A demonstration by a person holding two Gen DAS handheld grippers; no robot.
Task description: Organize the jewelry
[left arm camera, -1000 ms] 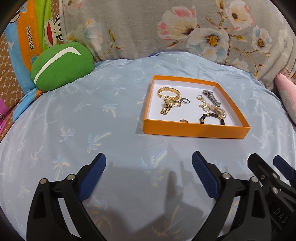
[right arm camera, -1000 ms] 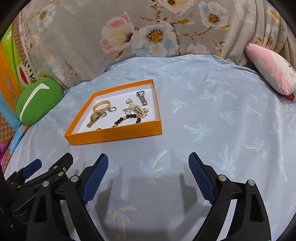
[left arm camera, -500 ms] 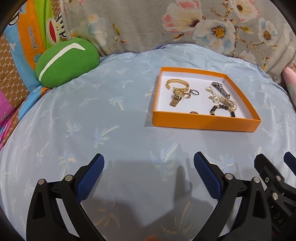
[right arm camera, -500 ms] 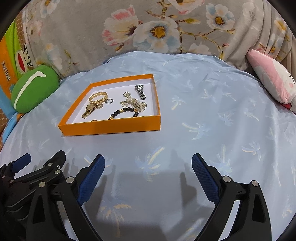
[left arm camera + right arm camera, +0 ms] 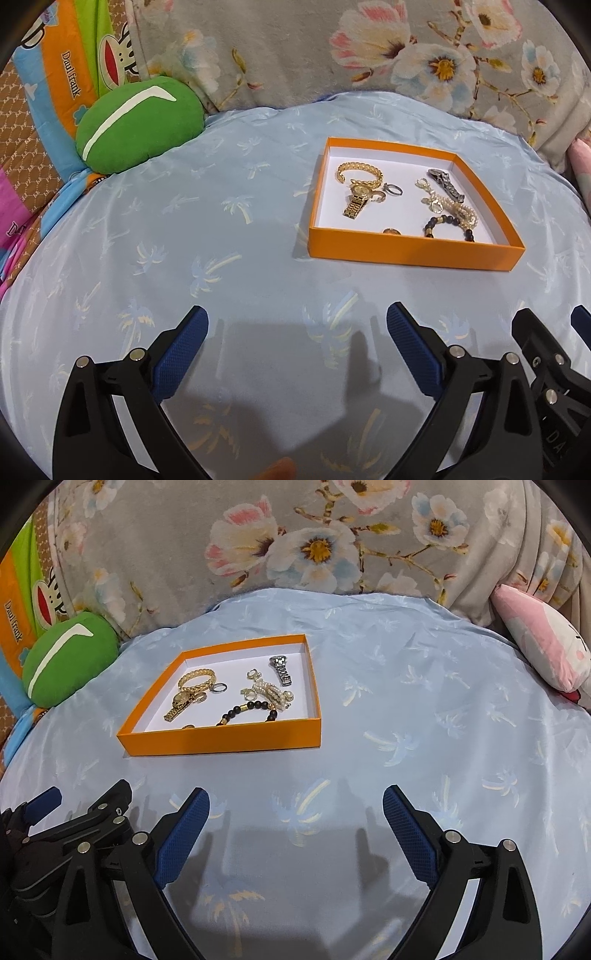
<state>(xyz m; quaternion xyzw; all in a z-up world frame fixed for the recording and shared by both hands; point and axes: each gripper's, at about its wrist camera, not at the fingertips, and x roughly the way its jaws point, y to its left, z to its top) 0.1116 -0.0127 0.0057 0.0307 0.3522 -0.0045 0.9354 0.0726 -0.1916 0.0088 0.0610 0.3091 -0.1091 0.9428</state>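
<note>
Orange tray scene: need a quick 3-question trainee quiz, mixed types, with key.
1. True or false: the left tongs and right tongs are both open and hold nothing.
2. Multiple choice: in the orange tray, which piece lies closest to the silver watch?
A. gold chain bracelet
B. pearl bracelet
C. gold watch
3. Fill in: the black bead bracelet lies toward the tray's ____ wall, the one facing the tongs.

Key: 1 true; 2 B; 3 near
</note>
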